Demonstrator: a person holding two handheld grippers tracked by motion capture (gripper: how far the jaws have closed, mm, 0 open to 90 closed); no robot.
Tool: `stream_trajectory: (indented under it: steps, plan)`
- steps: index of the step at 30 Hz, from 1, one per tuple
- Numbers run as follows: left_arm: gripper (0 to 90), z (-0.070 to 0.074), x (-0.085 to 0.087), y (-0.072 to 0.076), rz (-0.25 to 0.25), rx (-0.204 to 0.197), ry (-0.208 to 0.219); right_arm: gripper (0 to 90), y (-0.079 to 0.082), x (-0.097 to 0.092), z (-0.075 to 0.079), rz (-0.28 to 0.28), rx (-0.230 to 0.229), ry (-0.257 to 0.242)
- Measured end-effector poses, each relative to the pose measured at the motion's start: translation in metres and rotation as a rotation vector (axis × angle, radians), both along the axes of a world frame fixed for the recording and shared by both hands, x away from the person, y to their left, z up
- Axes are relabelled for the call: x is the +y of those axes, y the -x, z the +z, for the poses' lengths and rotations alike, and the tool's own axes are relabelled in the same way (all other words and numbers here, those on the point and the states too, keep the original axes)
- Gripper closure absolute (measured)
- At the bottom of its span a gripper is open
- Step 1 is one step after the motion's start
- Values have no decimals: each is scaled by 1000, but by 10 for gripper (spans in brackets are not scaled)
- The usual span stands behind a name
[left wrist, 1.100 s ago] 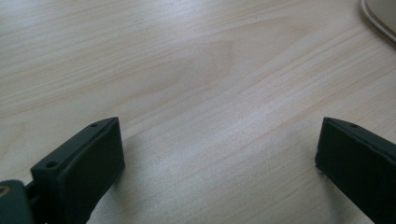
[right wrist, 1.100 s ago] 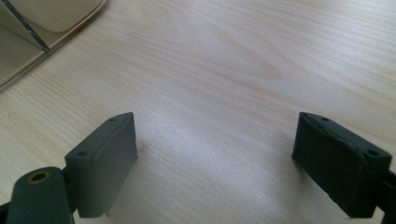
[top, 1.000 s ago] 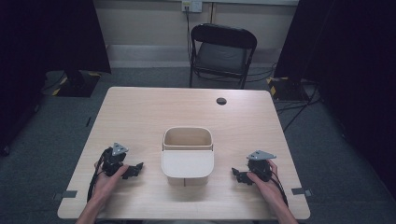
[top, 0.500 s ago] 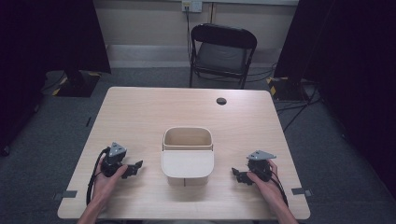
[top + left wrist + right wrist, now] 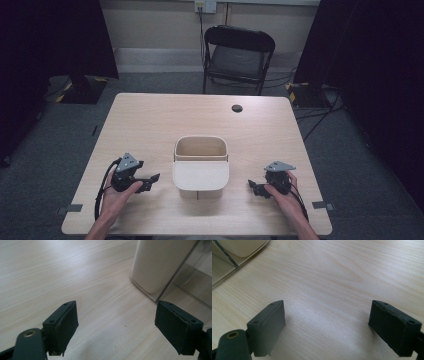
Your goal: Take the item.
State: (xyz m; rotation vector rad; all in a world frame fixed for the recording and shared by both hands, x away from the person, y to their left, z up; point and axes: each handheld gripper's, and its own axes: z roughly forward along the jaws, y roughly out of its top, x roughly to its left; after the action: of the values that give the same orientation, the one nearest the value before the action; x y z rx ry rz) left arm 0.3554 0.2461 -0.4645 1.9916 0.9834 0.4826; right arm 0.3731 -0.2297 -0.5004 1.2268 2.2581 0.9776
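Centrally, beige bin (image 5: 201, 172), interior bare

Bin (image 5: 201, 167): on the counter (image 5: 150, 120), near its front middle.
Left hand-held gripper (image 5: 150, 182): on the counter, left of the bin, apart from it.
Right hand-held gripper (image 5: 255, 187): right of the bin, apart.
Chair (image 5: 239, 57): behind the counter.

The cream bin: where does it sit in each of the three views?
High view: cream bin at table centre, between the two grippers.
Left gripper view: upper right, beyond the open jaws.
Right gripper view: top left corner.
Shared landmark: the light wooden table.
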Motion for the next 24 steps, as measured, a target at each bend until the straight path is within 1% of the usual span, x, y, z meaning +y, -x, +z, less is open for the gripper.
stream_trajectory:
  steps: [4,5,8,12,13,14,15,16,17,19,20,21,22,23,24]
  plan:
    - [183,6,-3,5,-36,-13,30,130,0,0,0,0,0,0]
    - [184,8,-6,7,-49,-14,51,130,0,0,0,1,0,0]
    - [184,10,-8,9,-62,-23,59,130,0,0,0,0,2,0]
    - [184,14,-16,15,-103,-43,73,129,0,0,0,-1,2,0]
    - [184,15,-17,16,-110,-40,76,130,0,0,0,0,1,0]
    - [184,16,-18,16,-120,-40,85,130,0,0,0,1,0,0]
    - [184,17,-20,17,-132,-35,106,130,0,0,0,1,0,0]
    - [184,18,-21,18,-138,-34,117,130,0,0,0,1,0,0]
    - [183,18,-24,19,-148,-36,121,130,0,0,0,1,0,0]
    - [184,19,-27,21,-162,-39,105,130,0,0,0,0,1,0]
    - [183,20,-30,22,-181,-41,104,130,0,0,0,0,2,0]
    - [183,20,-30,22,-181,-41,104,130,0,0,0,-1,1,0]
    - [181,20,-32,24,-198,-42,106,130,0,0,0,-1,2,0]
    - [176,20,-32,24,-198,-42,106,130,0,0,0,-1,2,0]
    - [176,20,-34,25,-210,-38,105,130,0,0,0,-1,1,0]
